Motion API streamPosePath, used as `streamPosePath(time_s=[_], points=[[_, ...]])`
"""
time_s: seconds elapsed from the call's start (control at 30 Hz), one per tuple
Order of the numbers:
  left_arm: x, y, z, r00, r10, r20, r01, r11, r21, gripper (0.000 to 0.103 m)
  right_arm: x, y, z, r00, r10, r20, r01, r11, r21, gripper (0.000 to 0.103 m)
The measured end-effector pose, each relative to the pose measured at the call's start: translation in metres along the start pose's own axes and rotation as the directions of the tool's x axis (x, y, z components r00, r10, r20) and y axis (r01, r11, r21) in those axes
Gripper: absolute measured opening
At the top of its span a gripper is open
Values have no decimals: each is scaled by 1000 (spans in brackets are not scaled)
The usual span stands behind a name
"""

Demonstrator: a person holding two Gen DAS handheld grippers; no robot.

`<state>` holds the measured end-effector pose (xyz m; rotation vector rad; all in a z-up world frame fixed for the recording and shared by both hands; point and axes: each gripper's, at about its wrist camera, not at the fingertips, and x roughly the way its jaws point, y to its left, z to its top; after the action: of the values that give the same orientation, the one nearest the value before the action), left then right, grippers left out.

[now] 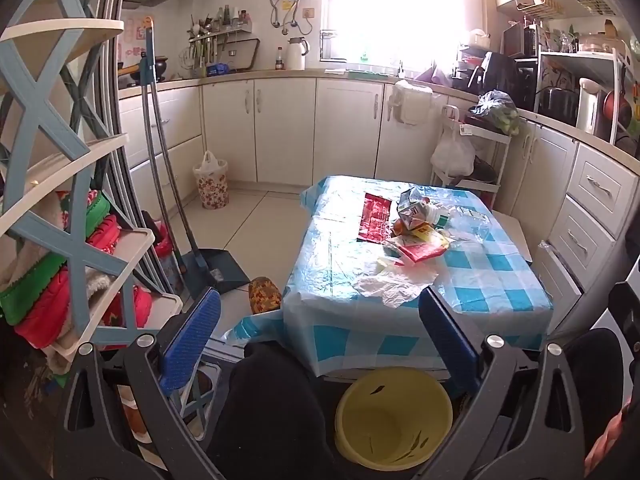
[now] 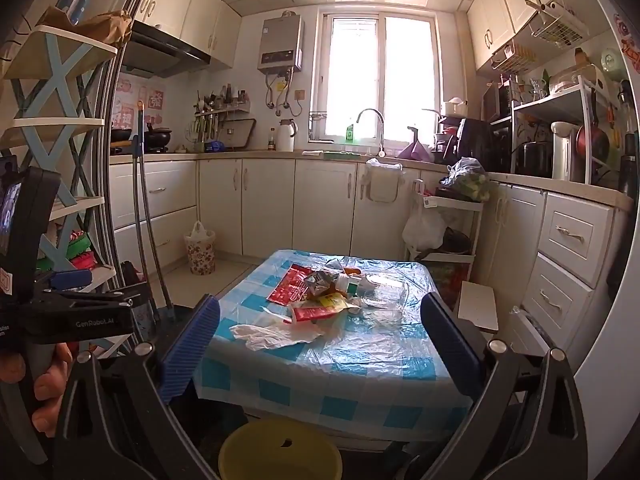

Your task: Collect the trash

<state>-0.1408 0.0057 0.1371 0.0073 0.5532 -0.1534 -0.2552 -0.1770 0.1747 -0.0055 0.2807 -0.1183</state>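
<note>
Left wrist view: both tongs, left point(image 1: 320, 336) and right point(image 2: 320, 340), gape wide, empty, short of table edge point(image 1: 400, 344).

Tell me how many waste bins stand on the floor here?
2. The yellow bin stands just below the near edge of the table. The floral bin, lined with a white bag, stands by the far cabinets. Others may be hidden behind the table.

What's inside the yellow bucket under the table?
The yellow bucket looks almost empty: only a few small dark scraps stick to its inner wall. The claw's finger covers part of its rim and right side, so that part cannot be seen.
</note>
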Motion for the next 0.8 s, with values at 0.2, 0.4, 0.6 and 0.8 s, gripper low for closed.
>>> streamPosePath(time_s=[0.2,0.4,0.6,0.8], points=[[-4,-2,0,1000,0,10,-1,1000,7,96,-4,1,0,1000,-2,-4,2,1000,6,96],[-7,-3,2,1000,0,14,0,1000,7,96,0,1,-3,1000,4,1,-4,1000,2,96],[-10,-4,3,1000,0,22,-1,1000,10,96,-3,5,-2,1000,6,0,-6,1000,0,96],[-10,-4,3,1000,1,23,-1,1000,10,96,-3,-3,-3,1000,22,-12,-22,1000,0,96]])
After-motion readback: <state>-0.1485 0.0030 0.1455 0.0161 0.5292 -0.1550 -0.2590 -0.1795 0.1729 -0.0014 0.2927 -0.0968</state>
